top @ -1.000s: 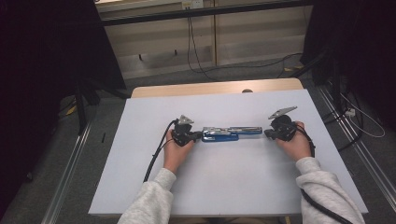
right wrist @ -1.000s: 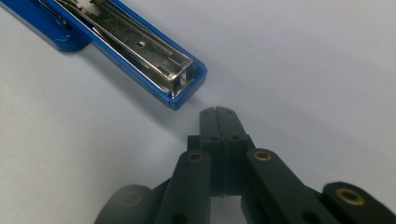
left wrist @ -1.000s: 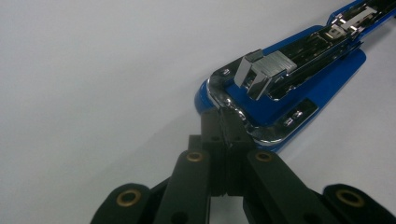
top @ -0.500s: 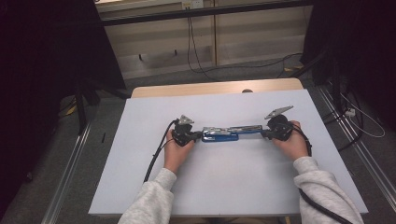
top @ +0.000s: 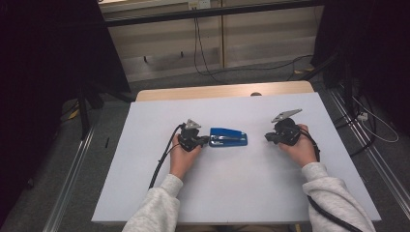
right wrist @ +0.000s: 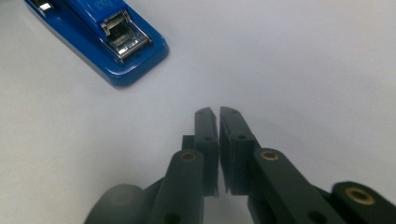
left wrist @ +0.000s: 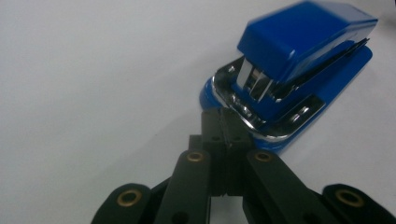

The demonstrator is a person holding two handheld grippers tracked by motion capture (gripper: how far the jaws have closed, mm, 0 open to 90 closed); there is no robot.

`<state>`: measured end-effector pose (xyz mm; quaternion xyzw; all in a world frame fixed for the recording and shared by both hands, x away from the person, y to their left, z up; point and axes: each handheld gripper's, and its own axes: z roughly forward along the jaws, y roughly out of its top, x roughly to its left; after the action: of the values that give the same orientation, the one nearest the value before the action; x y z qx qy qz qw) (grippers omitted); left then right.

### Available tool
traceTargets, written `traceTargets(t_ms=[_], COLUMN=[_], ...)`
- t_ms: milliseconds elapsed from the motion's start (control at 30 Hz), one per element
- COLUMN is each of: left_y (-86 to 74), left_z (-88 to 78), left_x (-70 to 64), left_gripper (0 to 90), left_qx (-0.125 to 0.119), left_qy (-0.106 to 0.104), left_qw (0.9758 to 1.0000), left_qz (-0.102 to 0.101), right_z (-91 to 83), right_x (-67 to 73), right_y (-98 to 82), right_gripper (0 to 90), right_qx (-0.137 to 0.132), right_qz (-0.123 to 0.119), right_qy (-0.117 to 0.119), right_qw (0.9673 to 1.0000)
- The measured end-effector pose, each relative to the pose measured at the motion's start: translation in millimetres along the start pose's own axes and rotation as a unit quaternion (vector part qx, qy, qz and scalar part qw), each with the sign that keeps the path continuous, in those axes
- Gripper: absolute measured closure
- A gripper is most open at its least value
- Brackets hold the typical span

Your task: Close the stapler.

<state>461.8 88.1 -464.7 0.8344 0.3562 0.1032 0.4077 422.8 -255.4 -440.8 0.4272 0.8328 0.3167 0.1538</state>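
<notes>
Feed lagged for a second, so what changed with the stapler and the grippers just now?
The stapler, stretched open between both grippers before, is now folded shut. The right gripper let go and pulled back right, jaws closed on nothing. The left gripper stayed put, tips touching the stapler's end.

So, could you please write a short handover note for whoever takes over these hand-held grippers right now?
Left hand-held gripper: jaws shut, tips against the chrome end of the blue stapler; whether they pinch its edge cannot be told.
Right hand-held gripper: jaws shut on nothing, apart from the stapler, resting over the bare white table.
Stapler: lies flat and closed near the table's middle, between the two grippers.
Done: stapler looks folded shut.
Left: probably only to draw the left gripper away; check that the stapler sits where wanted.
</notes>
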Motion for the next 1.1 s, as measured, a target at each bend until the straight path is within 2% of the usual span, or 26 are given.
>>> traceTargets(t_ms=[100, 200, 300, 333, 367, 400, 433, 467, 500, 567, 633, 800, 967, 1100], left_y=[-0.1, 0.0, -0.7, -1.2, -1.8, -2.8, -4.5, -4.5, -5.1, -6.0, -6.0, -4.8, -4.1, -3.9], left_z=[0.3, -0.8, -2.0, -3.2, -5.5, -7.5, -13.3, -13.3, -16.5, -24.3, -30.3, -41.7, -49.5, -56.7], left_x=[-0.1, 1.3, 2.3, 3.1, 4.7, 5.7, 9.1, 9.1, 10.0, 10.8, 11.1, 7.4, 2.8, 3.2], left_gripper=[90.0, 89.4, 80.3, 73.5, 73.5, 66.1, 62.5, 57.9, 57.9, 51.5, 45.9, 34.4, 25.2, 21.8], left_qx=[-0.001, 0.003, -0.003, -0.005, -0.006, -0.011, -0.014, -0.014, -0.019, -0.031, -0.037, -0.045, -0.047, -0.051], left_qy=[0.002, -0.006, -0.002, 0.002, -0.006, 0.000, 0.001, 0.001, -0.003, -0.009, -0.005, -0.025, -0.025, -0.024], left_qw=[1.0000, 0.9999, 0.9999, 0.9999, 0.9998, 0.9997, 0.9994, 0.9994, 0.9990, 0.9988, 0.9987, 0.9985, 0.9986, 0.9984], left_qz=[-0.003, -0.009, -0.010, -0.011, -0.016, -0.022, -0.033, -0.033, -0.041, -0.036, -0.034, -0.020, -0.008, 0.003], right_z=[0.7, 0.8, 0.4, 0.0, 0.0, -0.6, -1.1, -1.8, -1.8, -4.1, -5.9, -11.1, -15.5, -18.5], right_x=[-0.3, 0.0, 0.3, 1.3, 1.3, 2.6, 2.9, 3.6, 3.6, 4.8, 7.1, 13.2, 20.9, 25.8], right_y=[-0.9, -1.1, -1.1, -1.1, -1.1, -1.3, -1.4, -1.5, -1.5, -1.8, -3.0, -5.8, -10.6, -13.0], right_gripper=[79.6, 75.2, 69.5, 66.8, 66.8, 62.4, 60.7, 58.9, 58.9, 55.2, 51.3, 45.4, 40.3, 35.7], right_qx=[0.000, -0.001, -0.003, -0.001, -0.001, -0.001, -0.003, -0.007, -0.007, -0.010, -0.011, -0.015, -0.012, -0.013], right_qz=[0.002, 0.005, 0.012, 0.016, 0.016, 0.018, 0.018, 0.019, 0.019, 0.022, 0.025, 0.023, 0.020, 0.019], right_qy=[0.004, 0.007, 0.012, 0.016, 0.016, 0.019, 0.021, 0.023, 0.023, 0.023, 0.026, 0.030, 0.038, 0.041], right_qw=[1.0000, 1.0000, 0.9999, 0.9997, 0.9997, 0.9997, 0.9996, 0.9995, 0.9995, 0.9994, 0.9993, 0.9992, 0.9990, 0.9989])
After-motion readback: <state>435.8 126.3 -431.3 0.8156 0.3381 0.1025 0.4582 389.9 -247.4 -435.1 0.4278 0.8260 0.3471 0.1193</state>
